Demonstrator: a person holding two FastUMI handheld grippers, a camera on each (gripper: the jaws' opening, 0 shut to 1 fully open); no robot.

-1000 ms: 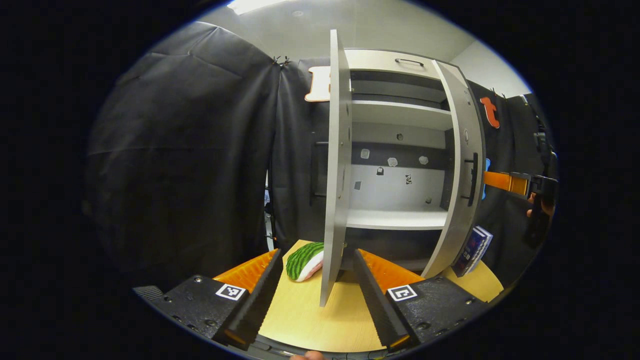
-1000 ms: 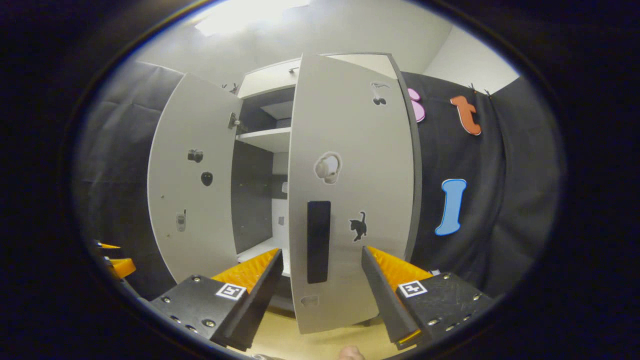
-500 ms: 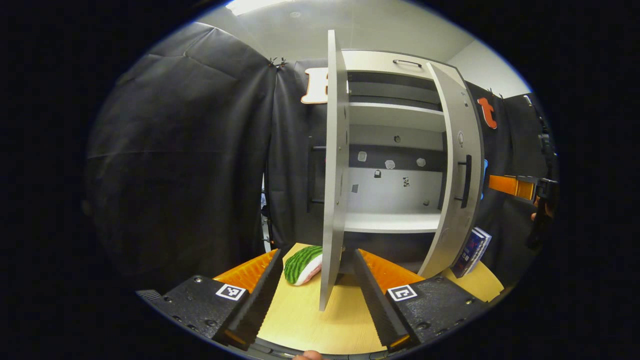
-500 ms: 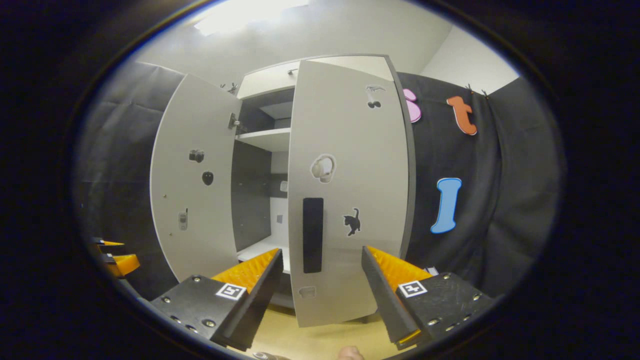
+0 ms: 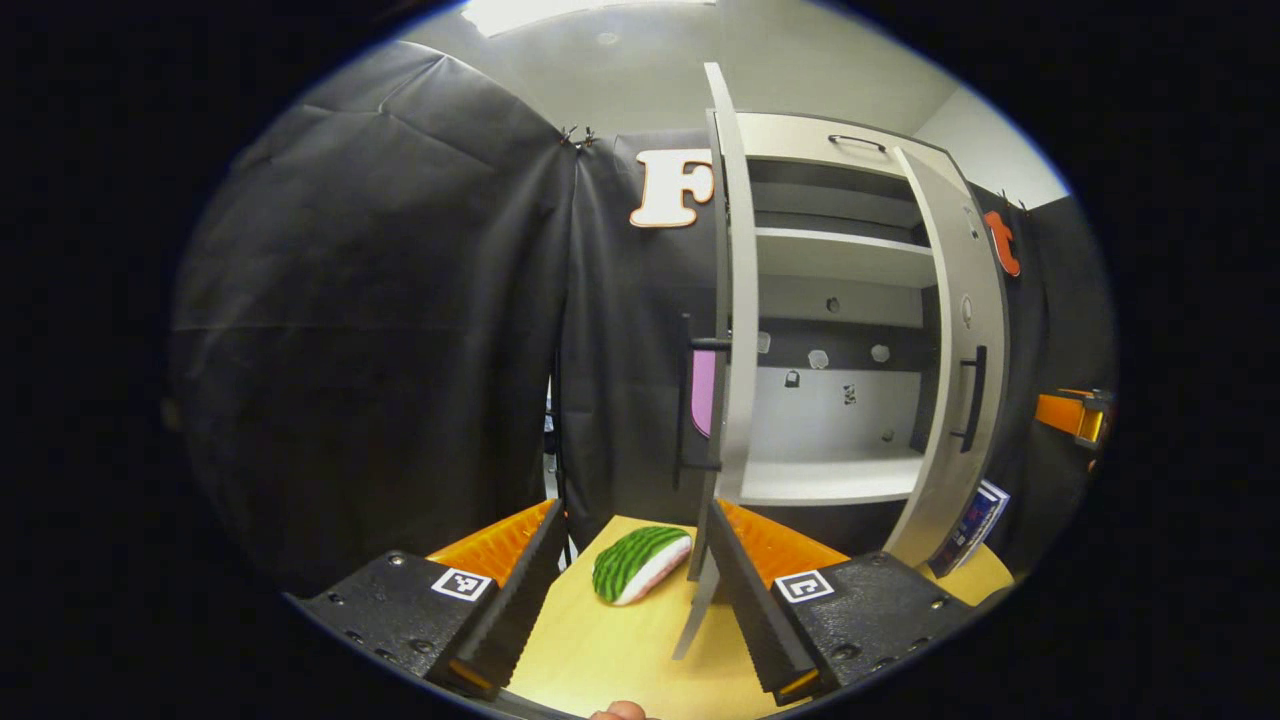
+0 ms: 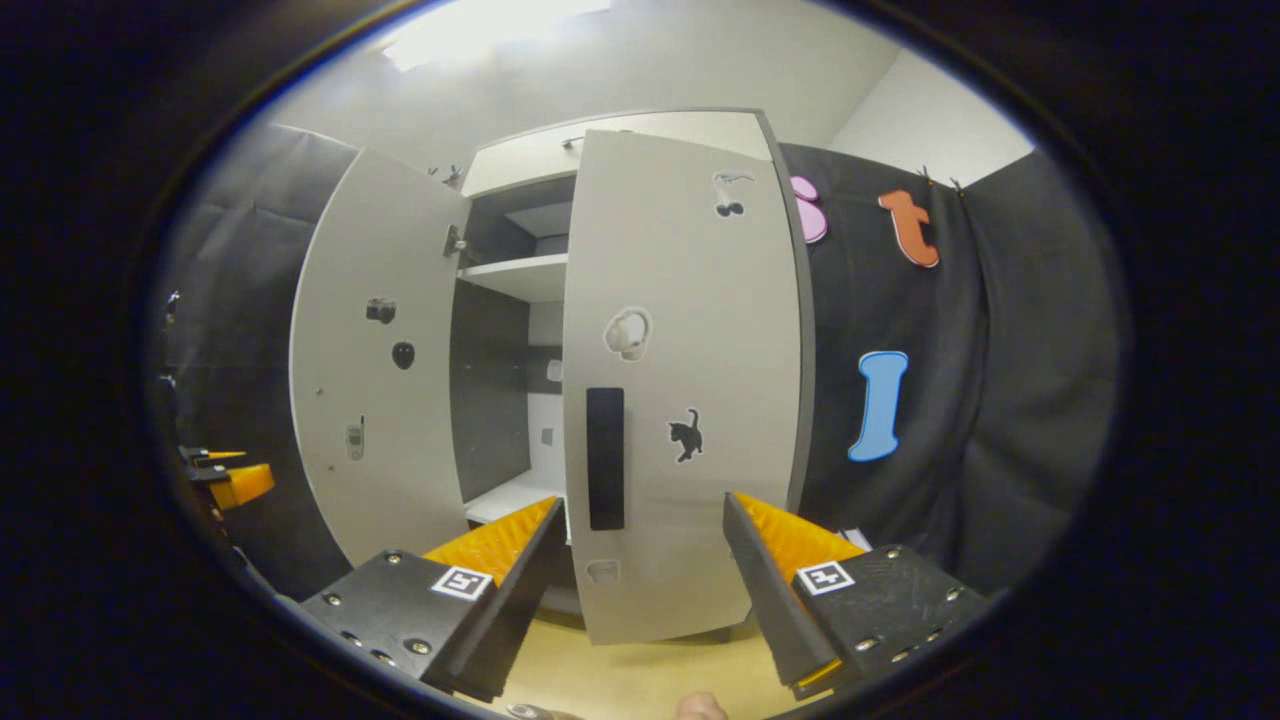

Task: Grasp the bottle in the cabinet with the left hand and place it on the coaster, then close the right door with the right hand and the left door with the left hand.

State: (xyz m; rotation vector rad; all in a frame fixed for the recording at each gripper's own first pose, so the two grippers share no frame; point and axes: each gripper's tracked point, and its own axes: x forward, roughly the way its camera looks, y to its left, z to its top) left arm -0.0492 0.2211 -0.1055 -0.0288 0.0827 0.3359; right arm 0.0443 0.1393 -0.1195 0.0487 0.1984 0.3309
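The grey cabinet (image 5: pixel 840 130) stands on a wooden table (image 5: pixel 600 650) with both doors partly open. In the left gripper view the left door (image 5: pixel 740 300) is edge-on, its lower corner just in front of my right-hand finger. My left gripper (image 5: pixel 635 600) is open and holds nothing. In the right gripper view the right door (image 6: pixel 700 330) faces me, its black handle (image 6: pixel 605 458) just above the gap of my open right gripper (image 6: pixel 640 590). The shelves (image 5: pixel 825 480) that I see are bare. The right gripper (image 5: pixel 1075 415) shows at the far right of the left gripper view.
A toy watermelon slice (image 5: pixel 640 563) lies on the table left of the left door. A book (image 5: pixel 970 525) leans by the cabinet's right side. The left door (image 6: pixel 380 380) and the left gripper (image 6: pixel 235 480) appear at the left of the right gripper view.
The right door has swung further toward the cabinet. My left gripper has shifted left, so the left door's edge now sits by its right finger instead of mid-gap.
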